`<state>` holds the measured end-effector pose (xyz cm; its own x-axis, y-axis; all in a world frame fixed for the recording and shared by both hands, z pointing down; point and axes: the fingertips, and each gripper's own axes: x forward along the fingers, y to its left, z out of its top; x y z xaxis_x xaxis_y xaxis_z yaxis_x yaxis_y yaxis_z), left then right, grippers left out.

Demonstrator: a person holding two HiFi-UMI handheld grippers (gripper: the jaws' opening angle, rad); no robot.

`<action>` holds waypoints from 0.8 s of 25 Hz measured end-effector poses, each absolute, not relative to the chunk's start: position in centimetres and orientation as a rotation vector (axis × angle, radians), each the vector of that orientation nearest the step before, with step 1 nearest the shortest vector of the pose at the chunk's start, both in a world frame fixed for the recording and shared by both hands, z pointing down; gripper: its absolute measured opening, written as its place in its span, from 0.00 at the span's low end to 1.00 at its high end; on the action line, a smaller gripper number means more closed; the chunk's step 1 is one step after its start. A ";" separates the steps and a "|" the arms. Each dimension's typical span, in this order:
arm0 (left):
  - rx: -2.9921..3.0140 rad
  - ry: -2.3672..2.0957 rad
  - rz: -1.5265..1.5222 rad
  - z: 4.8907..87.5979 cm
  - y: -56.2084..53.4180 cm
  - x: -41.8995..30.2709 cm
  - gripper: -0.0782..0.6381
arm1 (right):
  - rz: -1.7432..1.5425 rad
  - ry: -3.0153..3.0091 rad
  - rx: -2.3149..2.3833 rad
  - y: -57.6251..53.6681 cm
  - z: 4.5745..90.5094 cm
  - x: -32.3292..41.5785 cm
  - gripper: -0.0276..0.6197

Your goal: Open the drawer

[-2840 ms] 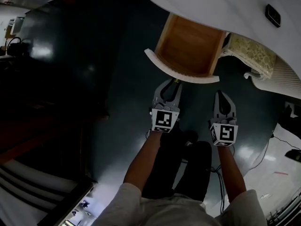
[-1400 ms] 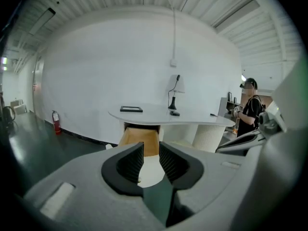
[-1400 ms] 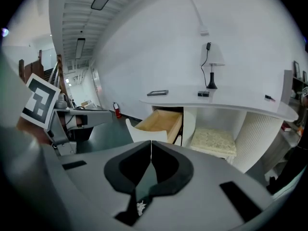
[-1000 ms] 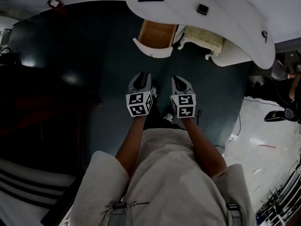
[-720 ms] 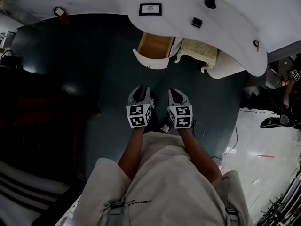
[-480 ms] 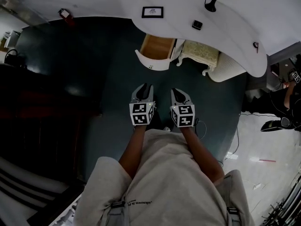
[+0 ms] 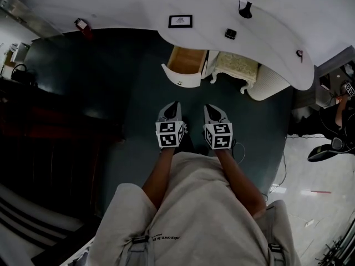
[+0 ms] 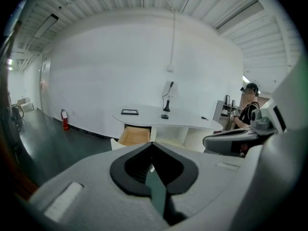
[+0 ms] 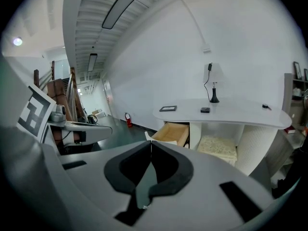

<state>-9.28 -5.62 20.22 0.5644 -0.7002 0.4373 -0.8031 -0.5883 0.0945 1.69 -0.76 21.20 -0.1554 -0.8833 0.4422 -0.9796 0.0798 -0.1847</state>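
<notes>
Left gripper [image 7: 173, 105]: jaws have just been closing and now meet, with nothing between them.
Right gripper [image 7: 212, 108]: jaws together, empty, just beside the left one.
Drawer: the white-fronted, wood-lined drawer [image 7: 187, 61] stands pulled out, ahead of both grippers and well apart from them.
Desk: the curved white desk [image 7: 266, 35] lies beyond the drawer.
Drawer front: a small dot [image 7: 179, 83], possibly the knob.

The drawer [image 7: 187, 61] stands pulled out from under the left end of the curved white desk [image 7: 266, 37], pale wood inside, its rounded white front nearest.
</notes>
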 end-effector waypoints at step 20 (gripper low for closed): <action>2.561 -1.176 0.482 19.6 -3.6 -8.9 0.12 | 0.730 -2.167 1.886 0.7 22.3 1.3 0.07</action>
<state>-8.93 -3.61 19.61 0.6128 -0.6752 0.4105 -0.7691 -0.6288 0.1140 1.32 0.66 22.27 -0.1807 -0.8795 0.4402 -0.9666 0.0760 -0.2449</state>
